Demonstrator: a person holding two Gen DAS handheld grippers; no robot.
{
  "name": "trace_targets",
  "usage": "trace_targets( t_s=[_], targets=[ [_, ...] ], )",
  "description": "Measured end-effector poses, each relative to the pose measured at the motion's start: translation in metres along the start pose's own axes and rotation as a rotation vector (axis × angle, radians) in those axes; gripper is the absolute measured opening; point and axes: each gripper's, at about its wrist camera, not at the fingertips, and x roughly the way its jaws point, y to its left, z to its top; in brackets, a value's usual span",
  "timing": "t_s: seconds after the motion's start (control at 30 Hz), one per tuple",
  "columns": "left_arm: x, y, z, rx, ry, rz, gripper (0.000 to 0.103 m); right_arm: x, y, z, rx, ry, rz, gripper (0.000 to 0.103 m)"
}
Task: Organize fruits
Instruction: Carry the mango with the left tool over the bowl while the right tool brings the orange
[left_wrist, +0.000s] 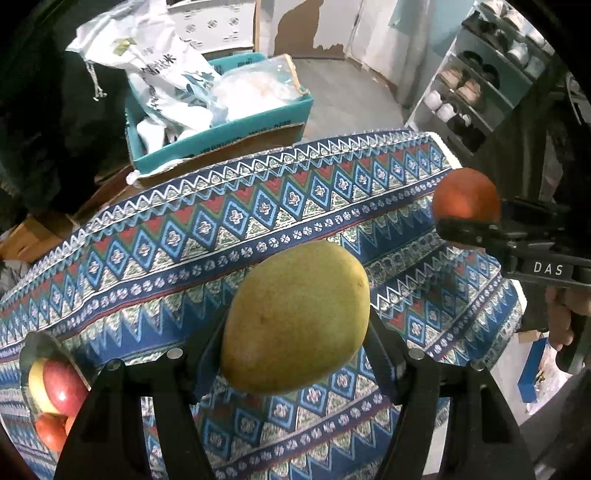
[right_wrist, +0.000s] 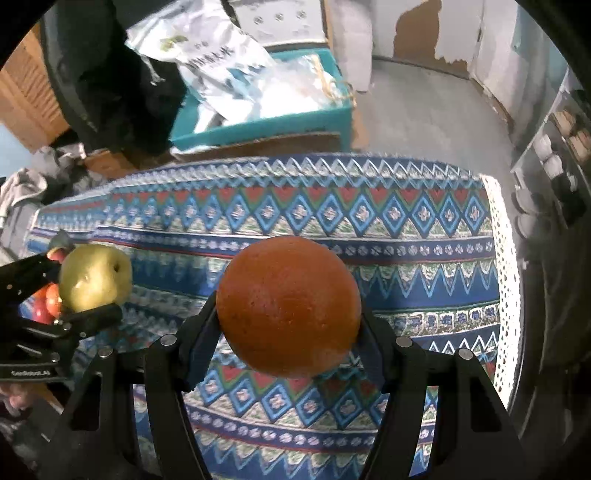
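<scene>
A yellow-green mango (left_wrist: 297, 317) hangs above the patterned tablecloth (left_wrist: 207, 236), gripped between the black fingers of my left gripper (left_wrist: 295, 332). The right wrist view shows the same mango (right_wrist: 95, 278) at the left edge. My right gripper (right_wrist: 288, 325) is shut on an orange (right_wrist: 288, 306), also held clear of the cloth. From the left wrist camera the orange (left_wrist: 466, 195) appears at the far right, with a hand on the gripper's handle. A metal bowl (left_wrist: 35, 350) holding red apples (left_wrist: 62, 391) sits at the lower left of the table.
Beyond the table's far edge stands a teal cardboard box (left_wrist: 229, 129) stuffed with white bags. A shelf rack (left_wrist: 476, 88) with shoes is at the right. Grey floor (right_wrist: 424, 110) lies beyond. The cloth's white lace edge (right_wrist: 506, 280) marks the table's right side.
</scene>
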Motion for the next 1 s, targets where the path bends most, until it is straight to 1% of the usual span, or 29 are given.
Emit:
trace_targets(
  t_s=[0.17, 0.53, 0.63, 0.77, 1.0],
  targets=[
    [-0.028, 0.006, -0.012, -0.01, -0.03, -0.005, 0.071, -0.019, 0.024, -0.001, -0.029, -0.033, 0.035, 0.066],
    [-0.069, 0.032, -0.042, -0.053, -0.069, 0.012, 0.071, -0.049, 0.071, -0.005, -0.086, -0.083, 0.096, 0.066],
    [-0.078, 0.04, -0.052, -0.061, -0.077, 0.01, 0.071, -0.055, 0.083, -0.006, -0.101, -0.092, 0.109, 0.066],
    [-0.09, 0.05, -0.065, -0.062, -0.089, 0.026, 0.071, -0.061, 0.102, -0.007, -0.133, -0.105, 0.125, 0.067],
    [-0.109, 0.077, -0.087, -0.104, -0.106, 0.036, 0.071, -0.063, 0.136, -0.007, -0.19, -0.114, 0.166, 0.067]
  ],
)
